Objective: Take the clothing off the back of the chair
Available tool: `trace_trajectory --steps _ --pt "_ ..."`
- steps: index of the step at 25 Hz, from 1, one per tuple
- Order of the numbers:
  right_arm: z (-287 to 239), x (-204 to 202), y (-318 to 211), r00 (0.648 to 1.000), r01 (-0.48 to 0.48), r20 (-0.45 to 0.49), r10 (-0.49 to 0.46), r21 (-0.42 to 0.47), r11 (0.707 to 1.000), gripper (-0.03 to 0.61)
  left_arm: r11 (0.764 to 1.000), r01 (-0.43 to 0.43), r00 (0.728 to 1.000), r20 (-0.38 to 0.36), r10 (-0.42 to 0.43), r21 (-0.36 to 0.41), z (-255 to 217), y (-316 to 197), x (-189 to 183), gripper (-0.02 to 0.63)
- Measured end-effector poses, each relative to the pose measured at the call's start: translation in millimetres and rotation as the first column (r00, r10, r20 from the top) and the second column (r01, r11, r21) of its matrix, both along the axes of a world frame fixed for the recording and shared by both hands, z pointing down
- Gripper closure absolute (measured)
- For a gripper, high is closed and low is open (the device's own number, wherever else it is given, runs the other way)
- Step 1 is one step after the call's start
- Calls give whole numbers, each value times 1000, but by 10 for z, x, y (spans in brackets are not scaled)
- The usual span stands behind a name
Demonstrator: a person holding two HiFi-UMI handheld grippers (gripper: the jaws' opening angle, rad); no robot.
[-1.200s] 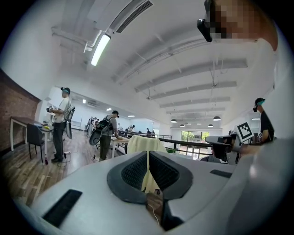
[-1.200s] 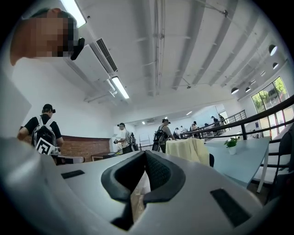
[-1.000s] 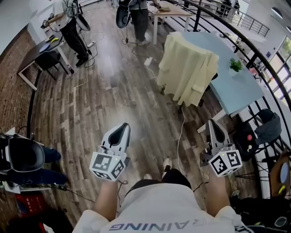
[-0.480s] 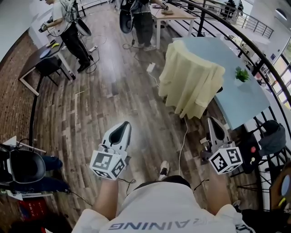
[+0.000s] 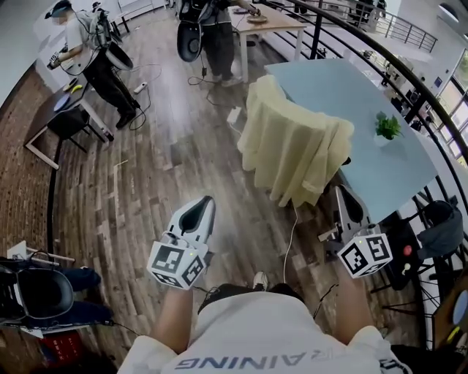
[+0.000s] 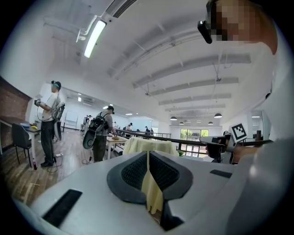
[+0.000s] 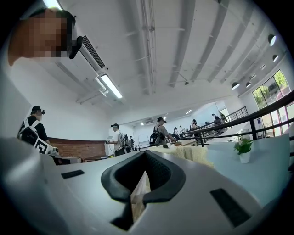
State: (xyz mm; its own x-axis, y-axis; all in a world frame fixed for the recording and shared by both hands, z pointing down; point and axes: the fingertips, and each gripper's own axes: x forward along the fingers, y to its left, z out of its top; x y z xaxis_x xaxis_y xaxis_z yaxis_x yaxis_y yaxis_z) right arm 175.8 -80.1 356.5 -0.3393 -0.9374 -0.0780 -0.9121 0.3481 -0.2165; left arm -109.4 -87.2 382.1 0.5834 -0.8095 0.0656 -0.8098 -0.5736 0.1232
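A pale yellow garment [image 5: 292, 150] hangs over a chair back at the near corner of the light blue table [image 5: 365, 109]; the chair under it is hidden. My left gripper [image 5: 205, 202] is shut and holds nothing, a good way short of the garment and to its left. Shut and empty too, my right gripper [image 5: 344, 192] is just below the garment's lower right edge in the head view. In the left gripper view the garment [image 6: 149, 146] shows straight ahead past the closed left gripper [image 6: 148, 155]. In the right gripper view the garment [image 7: 195, 153] lies just right of the closed right gripper [image 7: 144, 155].
A small potted plant [image 5: 386, 126] stands on the blue table, with a black railing [image 5: 417, 84] behind it. A white cable [image 5: 291, 237] runs over the wooden floor. Two people [image 5: 91, 58] [image 5: 216, 33] work at the back by a wooden table [image 5: 267, 18]. Dark bags [image 5: 439, 223] sit at the right.
The person has walked forward: garment and blue table have come nearer and lower in the head view. Both grippers stayed shut and moved along toward the garment.
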Motion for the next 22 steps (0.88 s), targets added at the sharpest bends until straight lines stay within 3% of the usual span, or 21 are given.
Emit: trace_trajectory --steps 13,17,22 --pt "206 661 -723 991 -128 20 129 -40 991 555 991 -128 992 -13 128 -38 143 -1098 623 569" --pt "200 855 -923 972 -234 5 235 -42 971 555 975 -220 975 -41 219 -38 181 -1598 818 569" --pt "126 800 -1394 941 -335 -59 332 -34 942 555 952 -303 952 -49 301 -38 149 -2313 821 569"
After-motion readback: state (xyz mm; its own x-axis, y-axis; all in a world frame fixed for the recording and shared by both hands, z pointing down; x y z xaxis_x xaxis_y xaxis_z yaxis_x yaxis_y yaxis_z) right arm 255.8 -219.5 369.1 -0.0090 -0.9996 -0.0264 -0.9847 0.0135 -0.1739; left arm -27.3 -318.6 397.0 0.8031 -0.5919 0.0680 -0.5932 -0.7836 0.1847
